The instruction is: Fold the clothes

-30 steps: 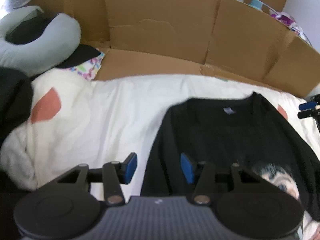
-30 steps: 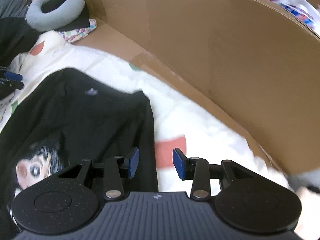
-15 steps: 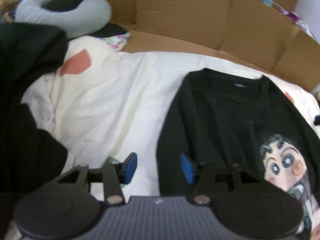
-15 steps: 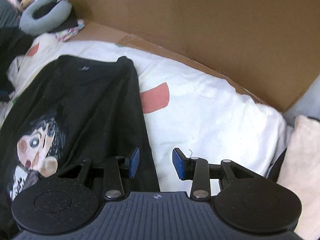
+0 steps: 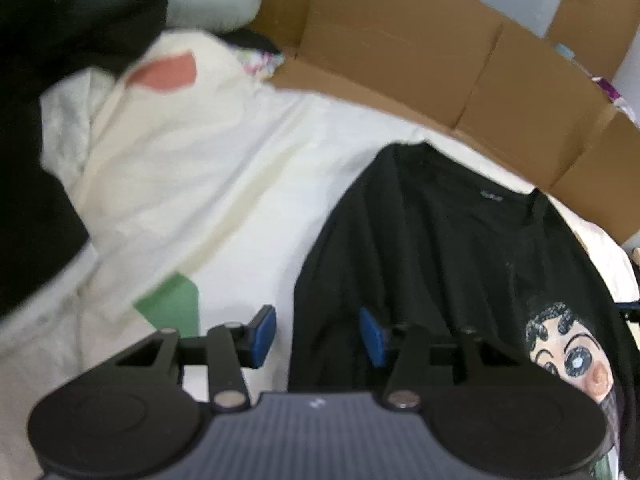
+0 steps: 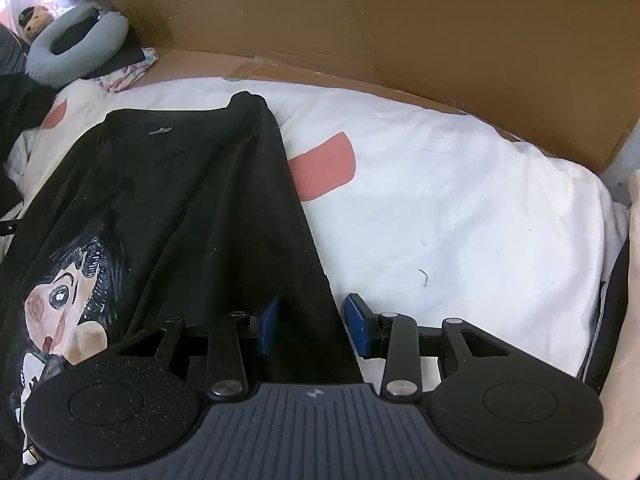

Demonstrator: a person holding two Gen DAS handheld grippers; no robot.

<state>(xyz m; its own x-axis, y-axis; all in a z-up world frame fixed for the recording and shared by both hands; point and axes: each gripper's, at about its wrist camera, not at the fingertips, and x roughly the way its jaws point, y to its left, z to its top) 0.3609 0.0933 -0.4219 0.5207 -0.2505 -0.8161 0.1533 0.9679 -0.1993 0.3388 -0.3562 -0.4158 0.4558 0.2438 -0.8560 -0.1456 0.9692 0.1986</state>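
Note:
A black T-shirt point(image 5: 440, 248) with a cartoon face print lies flat on a white sheet, collar toward the cardboard; it also shows in the right wrist view point(image 6: 180, 208). My left gripper point(image 5: 318, 338) is open and empty, its jaws straddling the shirt's left side edge low over the sheet. My right gripper point(image 6: 312, 324) is open and empty, its jaws straddling the shirt's right side edge. The shirt's lower hem is hidden behind both grippers.
A brown cardboard wall point(image 5: 400, 52) point(image 6: 380, 20) lines the far side of the bed. A grey neck pillow point(image 6: 72, 50) and dark clothes point(image 5: 60, 40) lie at the far left. The white sheet point(image 6: 460, 208) has red and green patches. A pale fabric bundle point(image 6: 630, 280) sits at the right edge.
Both grippers have drawn back along the shirt's side edges, away from the collar and toward its lower part. More of the shirt and its print shows. Both stay open.

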